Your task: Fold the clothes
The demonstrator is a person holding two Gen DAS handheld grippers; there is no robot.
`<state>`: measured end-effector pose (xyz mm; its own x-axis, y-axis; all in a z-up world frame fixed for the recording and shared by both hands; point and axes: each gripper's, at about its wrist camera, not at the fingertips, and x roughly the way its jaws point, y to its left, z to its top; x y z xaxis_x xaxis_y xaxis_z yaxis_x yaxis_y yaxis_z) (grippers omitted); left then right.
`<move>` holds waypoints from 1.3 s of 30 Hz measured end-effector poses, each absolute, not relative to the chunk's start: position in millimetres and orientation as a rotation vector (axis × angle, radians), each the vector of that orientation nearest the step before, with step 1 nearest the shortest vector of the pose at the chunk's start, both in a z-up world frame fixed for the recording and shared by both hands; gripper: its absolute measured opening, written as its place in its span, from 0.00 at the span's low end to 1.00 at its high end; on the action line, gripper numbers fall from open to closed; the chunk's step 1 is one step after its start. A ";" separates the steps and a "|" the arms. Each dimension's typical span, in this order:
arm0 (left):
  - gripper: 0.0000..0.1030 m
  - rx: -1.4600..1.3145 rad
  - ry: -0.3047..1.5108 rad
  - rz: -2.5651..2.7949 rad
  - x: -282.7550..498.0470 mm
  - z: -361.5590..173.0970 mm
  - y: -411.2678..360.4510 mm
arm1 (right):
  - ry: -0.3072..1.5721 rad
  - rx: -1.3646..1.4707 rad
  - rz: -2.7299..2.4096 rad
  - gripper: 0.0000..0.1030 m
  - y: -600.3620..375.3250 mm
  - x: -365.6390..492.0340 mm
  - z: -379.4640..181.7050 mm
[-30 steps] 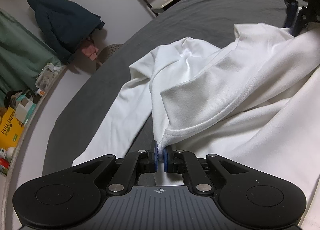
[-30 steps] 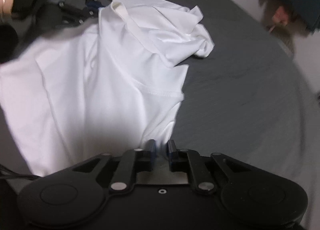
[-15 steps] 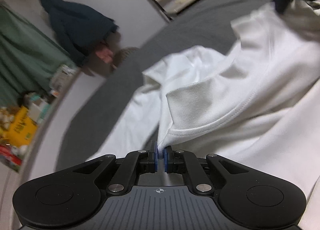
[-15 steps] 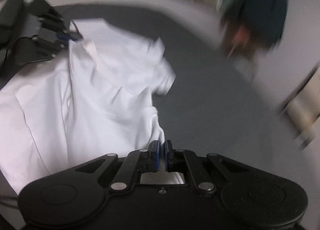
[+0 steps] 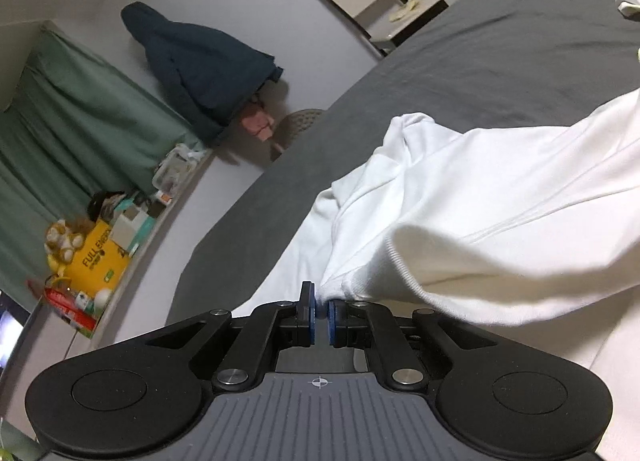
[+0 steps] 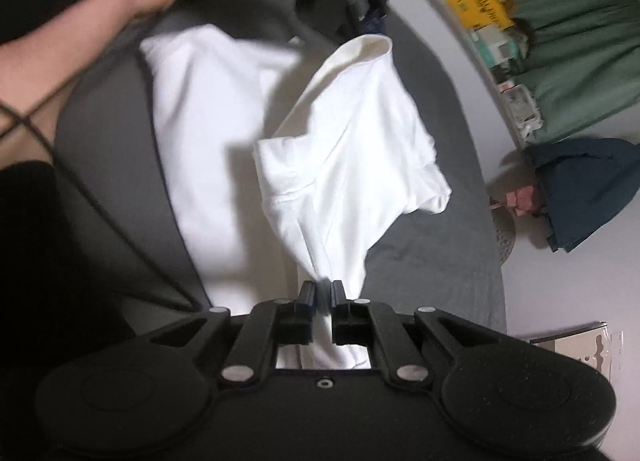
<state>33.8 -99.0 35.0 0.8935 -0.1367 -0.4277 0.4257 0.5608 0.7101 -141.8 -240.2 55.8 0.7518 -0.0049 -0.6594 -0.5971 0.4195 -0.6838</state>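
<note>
— White shirt (image 5: 500,197), then: what have the fingers got of it?

— The left gripper (image 5: 320,315) has its two blue-padded fingers (image 5: 307,313) pressed nearly together, pinching a small bunched corner of the cloth at a ribbed hem. The right gripper (image 6: 320,301) is closed too, with a gathered twist of the same white fabric (image 6: 344,165) nipped between its fingers and more cloth hanging down through the gap behind them.

— And where does the garment lie beyond that?

— From the left wrist, it rises off the fingers and spreads to the right in thick folds, a rolled hem just above the pads, a sleeve end bulging further out. Its lower layer rests on the grey bed cover (image 5: 460,73). From the right wrist, one part is lifted off the bed and fans out from the pinch up to an open cuff or hem at the top, while a flat panel lies on the grey cover (image 6: 432,261) beside it, to the left.

— Anything round about?

— A bare hand (image 6: 80,37) at the upper left of the right view, somewhat blurred. Further off, a dark blue garment (image 5: 200,65) hangs on the pale wall, a green curtain (image 5: 68,129) hangs beside it, and a yellow box (image 5: 98,261) sits among clutter on a ledge.
</note>
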 end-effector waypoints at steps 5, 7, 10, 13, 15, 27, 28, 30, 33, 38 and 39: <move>0.06 0.922 0.353 -0.349 34.5 37.6 -98.7 | 0.674 -1.173 0.415 0.34 -222.7 -136.7 39.5; 0.06 0.921 0.352 -0.352 34.4 37.8 -97.8 | 0.687 -1.207 0.419 0.34 -215.7 -134.6 33.0; 0.06 0.919 0.350 -0.355 32.2 37.3 -96.9 | 0.706 -1.258 0.425 0.34 -205.2 -131.6 23.3; 0.06 0.916 0.344 -0.357 32.0 37.7 -97.1 | 0.721 -1.265 0.382 0.34 -200.9 -122.9 17.8; 0.06 0.916 0.342 -0.356 31.6 36.3 -97.4 | 0.754 -1.244 0.373 0.21 -202.0 -117.3 15.7; 0.06 0.840 -0.004 -0.203 8.7 123.9 -104.0 | 0.407 -0.792 -0.072 0.03 -254.8 -131.9 141.0; 0.06 0.831 -0.040 -0.187 6.3 133.6 -104.7 | 0.352 -0.750 -0.127 0.03 -263.5 -132.4 159.9; 0.06 0.811 -0.114 -0.153 1.4 152.9 -106.1 | 0.258 -0.675 -0.208 0.03 -278.3 -133.2 195.4; 0.06 0.763 -0.282 -0.080 -11.7 212.1 -110.8 | 0.100 -0.557 -0.287 0.03 -297.2 -140.6 253.2; 0.06 0.717 -0.530 0.042 -45.5 298.9 -109.1 | -0.223 -0.490 -0.335 0.03 -299.0 -175.3 342.4; 0.06 0.713 -0.572 0.068 -54.3 312.7 -107.2 | -0.286 -0.480 -0.337 0.03 -296.8 -185.5 359.6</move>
<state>-54.3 -107.2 312.7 0.8453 -0.1314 0.5180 -0.2486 0.7613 0.5988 -185.5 -296.8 359.6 0.9058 -0.2475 0.3439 0.3797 0.8342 -0.3999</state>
